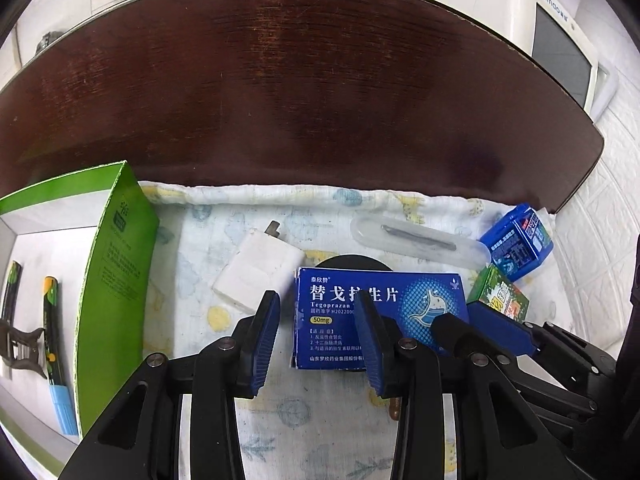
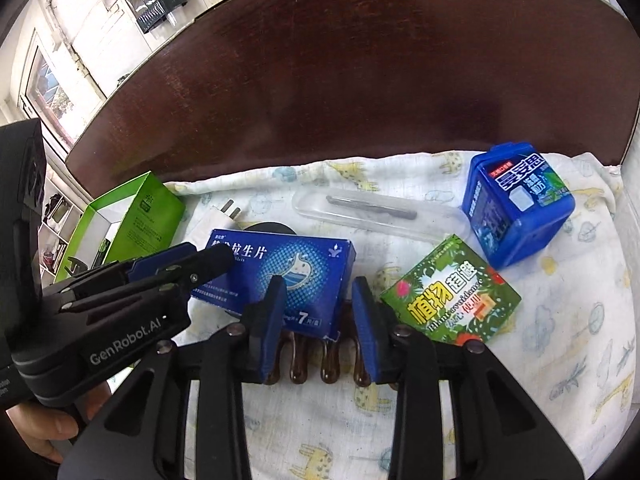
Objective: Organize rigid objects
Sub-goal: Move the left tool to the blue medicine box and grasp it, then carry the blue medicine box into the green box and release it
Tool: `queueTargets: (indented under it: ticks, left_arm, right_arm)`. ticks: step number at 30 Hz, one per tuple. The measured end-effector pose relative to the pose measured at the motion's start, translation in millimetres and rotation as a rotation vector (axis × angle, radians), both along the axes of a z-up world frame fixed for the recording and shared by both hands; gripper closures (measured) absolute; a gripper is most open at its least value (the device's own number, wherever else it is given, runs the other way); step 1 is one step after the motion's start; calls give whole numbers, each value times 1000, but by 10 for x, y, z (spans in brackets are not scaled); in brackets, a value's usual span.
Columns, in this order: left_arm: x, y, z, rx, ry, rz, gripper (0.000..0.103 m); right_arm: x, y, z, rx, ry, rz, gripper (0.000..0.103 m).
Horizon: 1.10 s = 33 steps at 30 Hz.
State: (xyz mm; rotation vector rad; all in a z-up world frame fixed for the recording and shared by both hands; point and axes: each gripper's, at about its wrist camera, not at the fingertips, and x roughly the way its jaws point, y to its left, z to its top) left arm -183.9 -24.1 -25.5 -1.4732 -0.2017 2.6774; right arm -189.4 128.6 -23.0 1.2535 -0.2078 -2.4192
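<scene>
Location: patterned cloth [image 1: 320, 420] spread over the near part of a dark wooden table [image 1: 300, 80].

Blue medicine box [image 1: 420, 304]: flat near the cloth's middle, resting partly on a black round item [image 1: 352, 261].

Left gripper [image 1: 318, 300]: fingers released, parted either side of the box's left end; no pad contact visible.

Right gripper [image 2: 319, 282]: fingers released, poised over the box's near right corner and a row of brown ampoules [image 2: 328, 364] just beside it. Nothing clamped.

Holding the left gripper's handle: a hand [image 2: 40, 428].

Also on the cloth:
- white plug [image 1: 256, 276], left of the medicine box
- clear tube [image 1: 416, 238] with a dark rod inside, behind the box
- blue tub [image 1: 516, 244], far right
- small green carton [image 1: 498, 300], just in front of the tub

At far left: open green box [image 1: 116, 264] containing two slim sticks [image 1: 52, 320] and a dark clip [image 1: 20, 348].
</scene>
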Motion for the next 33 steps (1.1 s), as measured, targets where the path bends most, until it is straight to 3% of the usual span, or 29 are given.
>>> queueTargets:
  ticks: [9,14,33]
  left_arm:
    - [-19,-60,-26,76,-23,-4,67]
    - [36,-53,-16,66,-23,-16,69]
    - [543,-403,740,18,176,-9,69]
  right_arm:
    - [-15,-20,0,2,-4,0,70]
    - [21,-41,26,28,1,3,72]
    - [440,-397,651,20,171,50,73]
